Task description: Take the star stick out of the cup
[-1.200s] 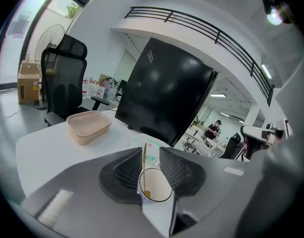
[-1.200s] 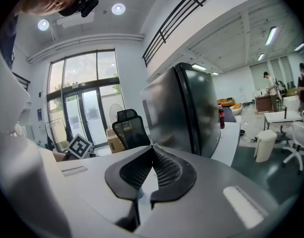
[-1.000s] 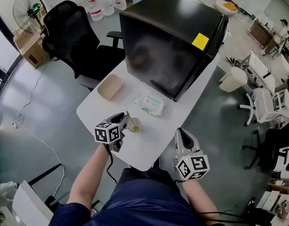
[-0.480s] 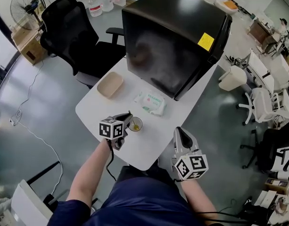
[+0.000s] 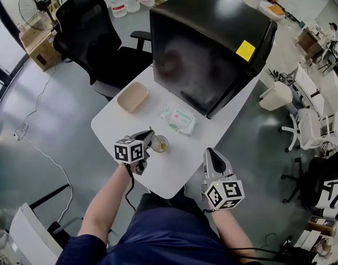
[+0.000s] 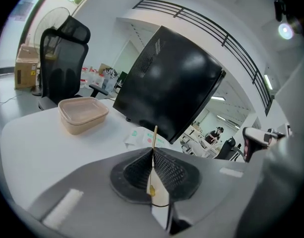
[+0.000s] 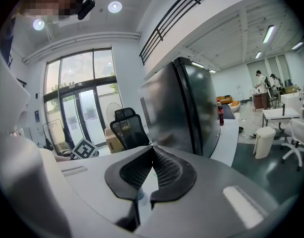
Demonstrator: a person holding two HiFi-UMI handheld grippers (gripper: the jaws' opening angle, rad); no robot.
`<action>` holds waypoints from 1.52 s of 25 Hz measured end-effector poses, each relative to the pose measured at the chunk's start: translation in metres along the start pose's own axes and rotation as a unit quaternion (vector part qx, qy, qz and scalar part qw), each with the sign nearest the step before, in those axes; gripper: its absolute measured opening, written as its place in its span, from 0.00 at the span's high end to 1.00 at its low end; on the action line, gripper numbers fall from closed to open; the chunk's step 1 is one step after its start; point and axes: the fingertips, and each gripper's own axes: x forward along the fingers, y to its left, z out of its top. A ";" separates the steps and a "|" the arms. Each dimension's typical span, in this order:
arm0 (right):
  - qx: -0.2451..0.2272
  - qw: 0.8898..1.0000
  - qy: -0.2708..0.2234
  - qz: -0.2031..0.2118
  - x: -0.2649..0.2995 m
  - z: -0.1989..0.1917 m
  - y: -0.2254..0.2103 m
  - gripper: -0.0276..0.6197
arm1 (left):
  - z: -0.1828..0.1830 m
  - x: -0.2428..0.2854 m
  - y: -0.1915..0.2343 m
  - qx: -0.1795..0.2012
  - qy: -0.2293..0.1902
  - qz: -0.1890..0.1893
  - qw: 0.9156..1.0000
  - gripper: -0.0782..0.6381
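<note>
L gripper (image 6: pixel 152 156) is clamped on the stick (image 6: pixel 154 136). Star end sits in cup (image 5: pixel 160 144) on table (image 5: pixel 111 127), not yet out. Grasp looks done, lift-out left. R gripper (image 5: pixel 213 159) has jaws together, empty, by the table edge.

white table (image 5: pixel 111 127) bearing a large black cabinet (image 5: pixel 213 43) with a yellow label (image 5: pixel 245 50) near one corner, a shallow beige container (image 5: pixel 132 96) at left, and a pack of wipes (image 5: pixel 178 120) just before the cabinet; behind the table, a black office chair (image 5: pixel 97 35); far left, a floor fan (image 5: pixel 37 0) near a cardboard box (image 5: pixel 39 48); right, a white bin (image 5: pixel 277 95).
</note>
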 end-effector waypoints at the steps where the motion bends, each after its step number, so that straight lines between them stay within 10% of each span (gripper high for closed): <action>1: 0.000 1.000 0.000 0.002 0.000 0.000 0.000 0.95 | 0.002 -0.003 -0.001 0.000 -0.004 0.001 1.000 0.87; 22: -0.017 0.998 -0.016 0.061 0.013 0.024 0.021 0.95 | 0.068 -0.102 -0.044 0.048 -0.136 0.047 0.988 0.88; 38: -0.043 0.994 -0.044 0.091 0.012 0.056 0.043 0.95 | 0.124 -0.191 -0.089 0.054 -0.270 0.058 0.960 0.88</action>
